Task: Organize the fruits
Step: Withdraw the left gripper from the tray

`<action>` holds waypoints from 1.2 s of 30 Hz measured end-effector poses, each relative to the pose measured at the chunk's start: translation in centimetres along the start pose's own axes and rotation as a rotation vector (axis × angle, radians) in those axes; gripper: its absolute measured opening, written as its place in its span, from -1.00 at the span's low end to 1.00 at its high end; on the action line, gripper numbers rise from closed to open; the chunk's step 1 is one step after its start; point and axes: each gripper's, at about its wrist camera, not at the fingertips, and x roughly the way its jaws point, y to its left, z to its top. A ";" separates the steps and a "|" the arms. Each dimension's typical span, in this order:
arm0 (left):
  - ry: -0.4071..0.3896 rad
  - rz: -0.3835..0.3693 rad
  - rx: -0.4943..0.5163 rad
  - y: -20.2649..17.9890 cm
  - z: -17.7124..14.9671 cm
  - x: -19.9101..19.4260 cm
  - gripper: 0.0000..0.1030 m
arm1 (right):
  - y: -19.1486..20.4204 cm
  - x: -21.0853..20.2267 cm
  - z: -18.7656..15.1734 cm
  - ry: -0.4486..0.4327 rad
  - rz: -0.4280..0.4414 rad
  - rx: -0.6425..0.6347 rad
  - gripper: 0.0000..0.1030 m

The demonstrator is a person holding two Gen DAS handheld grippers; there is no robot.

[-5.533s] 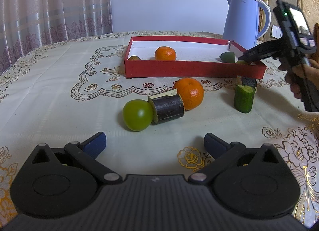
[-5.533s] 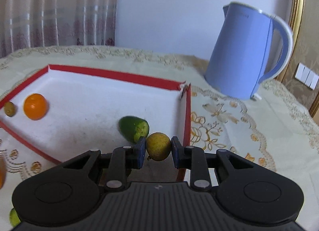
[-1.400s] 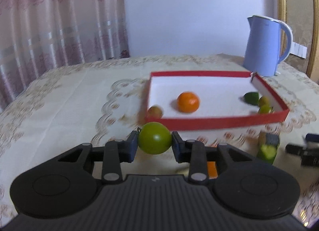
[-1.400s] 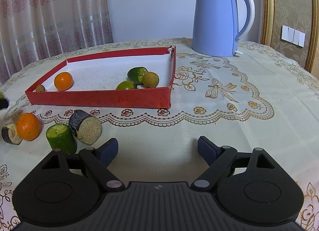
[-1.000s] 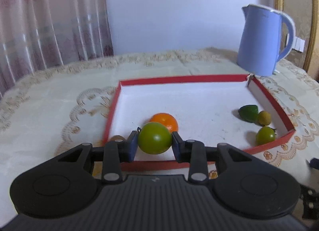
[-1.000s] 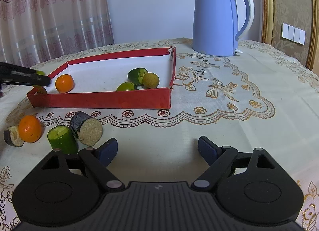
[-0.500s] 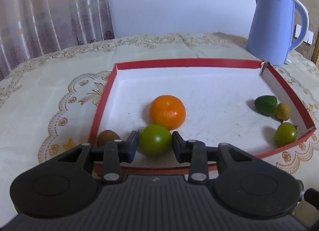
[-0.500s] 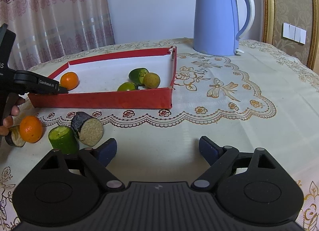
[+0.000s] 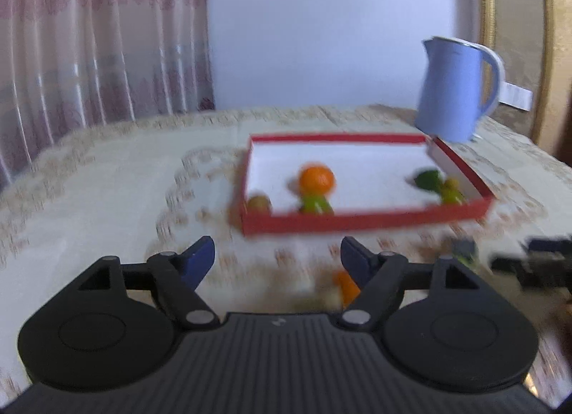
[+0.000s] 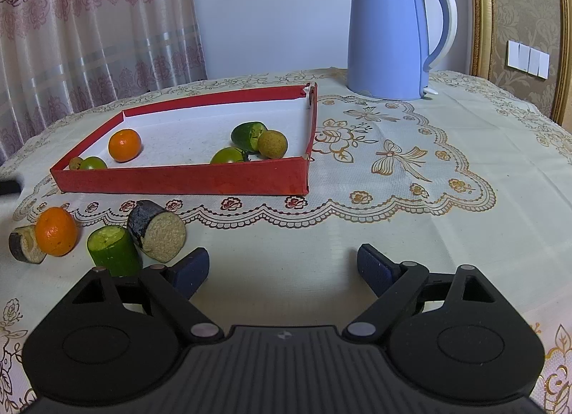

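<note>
Left gripper [image 9: 277,256] jaws have just been opening, nothing between them now. Green tomato [image 9: 314,203], previously clamped, sits in red tray [image 9: 364,222] beside the orange [image 9: 317,179]. Left gripper now back outside the tray's near wall.

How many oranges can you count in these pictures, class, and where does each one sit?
2. One orange lies inside the red tray, near its left end. The other orange sits on the tablecloth in front of the tray, against a dark eggplant piece. None seems hidden.
</note>
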 end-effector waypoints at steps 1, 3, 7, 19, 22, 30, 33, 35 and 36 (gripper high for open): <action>0.008 -0.009 -0.007 0.1 -0.7 -0.4 0.46 | -0.1 0.0 0.0 -0.001 0.001 0.002 0.75; 0.022 -0.040 -0.020 0.1 -2.1 -1.0 0.46 | -0.1 0.0 0.0 -0.001 0.002 0.002 0.75; 0.048 -0.050 -0.005 -0.4 -3.6 -0.7 0.47 | -0.1 0.0 0.0 -0.001 0.002 0.002 0.75; 0.084 -0.016 -0.017 -0.4 -4.9 0.8 0.68 | 0.1 0.0 0.0 0.001 -0.002 -0.004 0.75; 0.096 -0.031 -0.021 -0.3 -4.9 1.0 0.76 | 0.1 0.1 0.0 0.003 -0.005 -0.009 0.75; 0.110 -0.027 0.006 -0.8 -4.9 1.3 0.89 | 0.5 -0.1 -0.1 0.002 0.008 -0.040 0.80; 0.119 -0.033 0.019 -1.0 -4.9 1.4 0.98 | 1.8 -0.1 -0.2 0.010 0.034 -0.104 0.80; 0.120 -0.030 0.021 -1.0 -4.9 1.4 0.98 | 2.5 -0.2 -0.1 0.001 0.065 -0.101 0.80; 0.120 -0.031 0.020 -1.0 -4.9 1.4 0.99 | 2.8 -0.1 0.1 0.001 0.083 -0.098 0.80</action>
